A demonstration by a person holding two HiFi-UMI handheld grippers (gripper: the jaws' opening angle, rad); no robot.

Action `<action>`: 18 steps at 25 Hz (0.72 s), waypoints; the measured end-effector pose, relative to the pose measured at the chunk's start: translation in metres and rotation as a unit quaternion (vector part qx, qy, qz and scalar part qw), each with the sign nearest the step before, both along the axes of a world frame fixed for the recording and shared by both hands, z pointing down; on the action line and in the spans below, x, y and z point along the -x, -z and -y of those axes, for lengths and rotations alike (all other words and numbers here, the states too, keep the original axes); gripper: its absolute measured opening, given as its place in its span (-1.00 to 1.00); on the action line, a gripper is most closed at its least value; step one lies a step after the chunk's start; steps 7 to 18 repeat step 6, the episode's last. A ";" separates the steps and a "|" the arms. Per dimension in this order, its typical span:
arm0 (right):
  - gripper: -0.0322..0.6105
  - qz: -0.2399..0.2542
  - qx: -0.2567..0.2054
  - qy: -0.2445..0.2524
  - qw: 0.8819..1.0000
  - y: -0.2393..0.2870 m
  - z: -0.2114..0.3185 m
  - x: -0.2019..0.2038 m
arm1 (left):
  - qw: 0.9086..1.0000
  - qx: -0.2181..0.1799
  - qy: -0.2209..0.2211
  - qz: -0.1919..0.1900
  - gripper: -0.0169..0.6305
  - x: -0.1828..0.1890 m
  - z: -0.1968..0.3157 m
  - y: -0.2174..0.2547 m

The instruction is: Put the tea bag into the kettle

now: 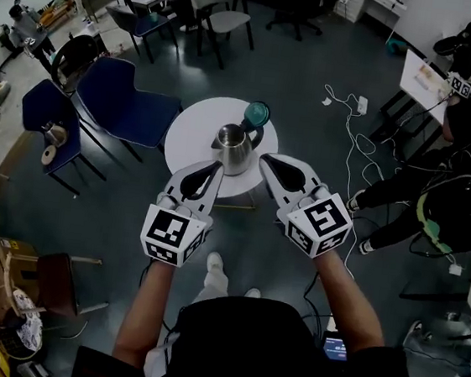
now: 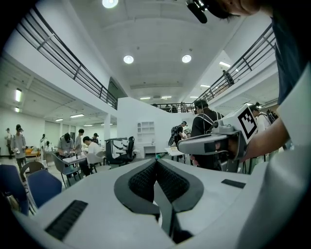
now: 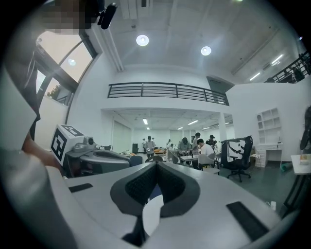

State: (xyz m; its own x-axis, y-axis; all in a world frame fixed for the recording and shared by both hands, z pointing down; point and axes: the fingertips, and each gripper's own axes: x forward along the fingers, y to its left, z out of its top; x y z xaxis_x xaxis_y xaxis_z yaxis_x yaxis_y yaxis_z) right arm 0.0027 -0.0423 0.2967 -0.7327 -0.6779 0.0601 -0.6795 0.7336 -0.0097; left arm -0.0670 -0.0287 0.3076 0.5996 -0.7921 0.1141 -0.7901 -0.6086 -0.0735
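Both grippers are up in front of the person, left gripper (image 1: 216, 167) and right gripper (image 1: 265, 158) side by side, each with its fingers pressed together on nothing. Beyond and below them sits the round white tabletop (image 1: 194, 133). On it the steel kettle (image 1: 233, 148) stands upright between the two sets of fingertips, a teal disc (image 1: 257, 112) just behind it.

Kettle (image 1: 234, 148) shiny metal; table (image 1: 191, 136) smooth, matt; lid (image 1: 257, 112) possibly glossy plastic.
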 end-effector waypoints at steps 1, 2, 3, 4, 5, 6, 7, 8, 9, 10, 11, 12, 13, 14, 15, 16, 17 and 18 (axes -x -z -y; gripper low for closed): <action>-0.84 -0.001 -0.001 0.000 1.000 0.000 -0.005 -0.002 | 1.000 0.000 0.001 0.000 -0.90 -0.002 -0.005 0.000; -0.84 -0.001 -0.003 0.001 1.000 0.001 -0.009 -0.003 | 1.000 0.000 0.002 -0.001 -0.90 -0.003 -0.010 0.000; -0.84 -0.002 -0.003 0.002 1.000 0.002 -0.012 -0.003 | 1.000 0.000 0.004 0.000 -0.90 -0.004 -0.014 0.000; -0.84 -0.002 -0.004 0.004 1.000 0.003 -0.016 -0.004 | 1.000 0.000 0.005 0.000 -0.90 -0.005 -0.018 0.000; -0.84 -0.002 -0.005 0.005 1.000 0.003 -0.019 -0.004 | 1.000 0.000 0.007 0.000 -0.90 -0.005 -0.022 0.000; -0.84 -0.003 -0.005 0.006 1.000 0.004 -0.023 -0.004 | 1.000 -0.001 0.009 0.000 -0.90 -0.005 -0.026 0.000; -0.84 -0.003 -0.005 0.006 1.000 0.004 -0.023 -0.004 | 1.000 -0.001 0.009 0.000 -0.90 -0.005 -0.026 0.000; -0.84 -0.003 -0.005 0.006 1.000 0.004 -0.023 -0.004 | 1.000 -0.001 0.009 0.000 -0.90 -0.005 -0.026 0.000; -0.84 -0.003 -0.005 0.006 1.000 0.004 -0.023 -0.004 | 1.000 -0.001 0.009 0.000 -0.90 -0.005 -0.026 0.000; -0.84 -0.003 -0.005 0.006 1.000 0.004 -0.023 -0.004 | 1.000 -0.001 0.009 0.000 -0.90 -0.005 -0.026 0.000; -0.84 -0.003 -0.005 0.006 1.000 0.004 -0.023 -0.004 | 1.000 -0.001 0.009 0.000 -0.90 -0.005 -0.026 0.000; -0.84 -0.003 -0.005 0.006 1.000 0.004 -0.023 -0.004 | 1.000 -0.001 0.009 0.000 -0.90 -0.005 -0.026 0.000; -0.84 -0.003 -0.005 0.006 1.000 0.004 -0.023 -0.004 | 1.000 -0.001 0.009 0.000 -0.90 -0.005 -0.026 0.000; -0.84 -0.003 -0.005 0.006 1.000 0.004 -0.023 -0.004 | 1.000 -0.001 0.009 0.000 -0.90 -0.005 -0.026 0.000; -0.84 -0.003 -0.005 0.006 1.000 0.004 -0.023 -0.004 | 1.000 -0.001 0.009 0.000 -0.90 -0.005 -0.026 0.000; -0.84 -0.003 -0.005 0.006 1.000 0.004 -0.023 -0.004 | 1.000 -0.001 0.009 0.000 -0.90 -0.005 -0.026 0.000; -0.84 -0.003 -0.005 0.006 1.000 0.004 -0.023 -0.004 | 1.000 -0.001 0.009 0.000 -0.90 -0.005 -0.026 0.000; -0.84 -0.003 -0.005 0.006 1.000 0.004 -0.023 -0.004 | 1.000 -0.001 0.009 0.000 -0.90 -0.005 -0.026 0.000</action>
